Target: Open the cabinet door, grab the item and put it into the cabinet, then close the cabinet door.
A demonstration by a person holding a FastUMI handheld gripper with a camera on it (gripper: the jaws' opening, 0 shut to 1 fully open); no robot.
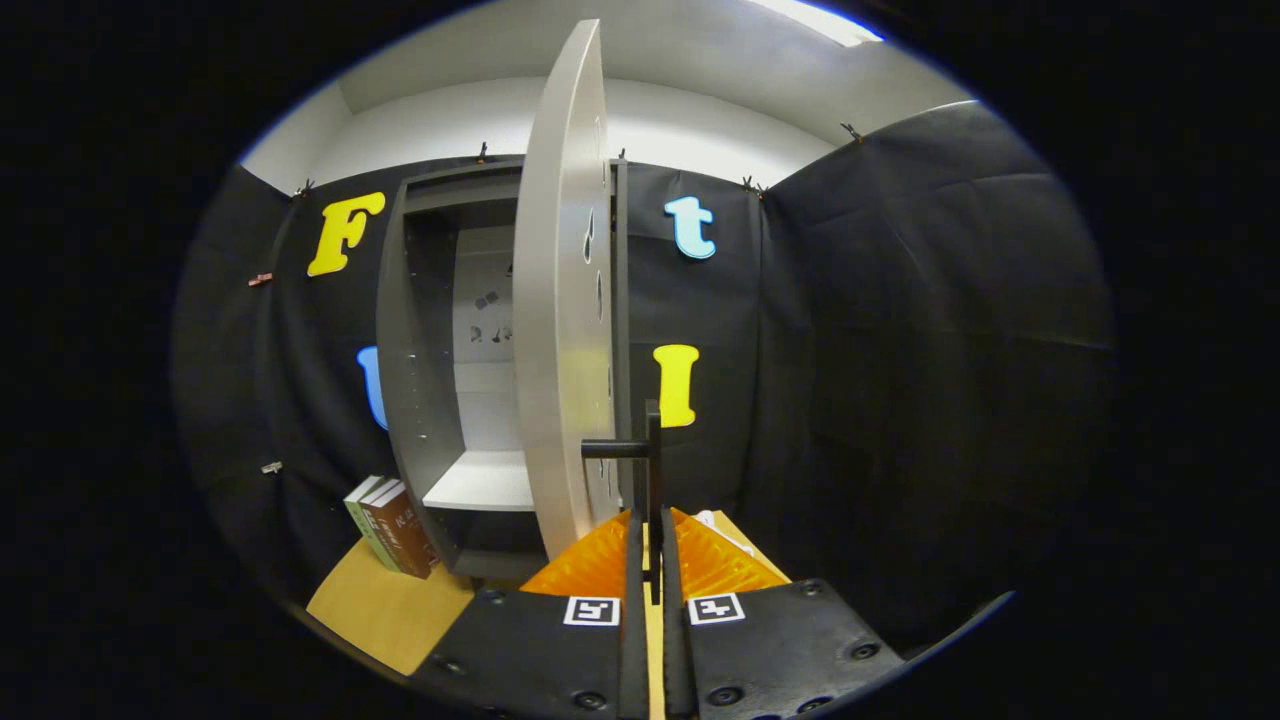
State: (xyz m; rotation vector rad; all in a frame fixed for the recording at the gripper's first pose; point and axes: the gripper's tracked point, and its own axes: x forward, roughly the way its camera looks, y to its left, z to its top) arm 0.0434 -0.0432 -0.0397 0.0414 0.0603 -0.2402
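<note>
The jaws (652, 560) are nearly closed on the door's dark handle (652, 470), whose upright bar runs down into the narrow gap between them while its stub reaches left to the door (560, 300). Both fingers seem to press on the bar, though the contact itself is hard to make out. The door stands just ahead of the jaws and a little to their left, swung well out so that it is seen almost edge-on, and the cabinet (410, 330) beyond it is open, with a pale shelf (485, 480) showing inside. The books (392, 525), which I take to be the item, stand leaning against the cabinet's left side on the bench (385, 610), left of the jaws and farther off than the door, so the opening step looks close to done and the grab is not yet begun. The risk from here, as I judge it, lies in the thin grip: the bar is slim and could slip or twist if the pull drifts off the door's arc. Pulling past the hinge's limit could drag the cabinet along the bench and tip the books. A quick release might also let the door swing partway shut.
</note>
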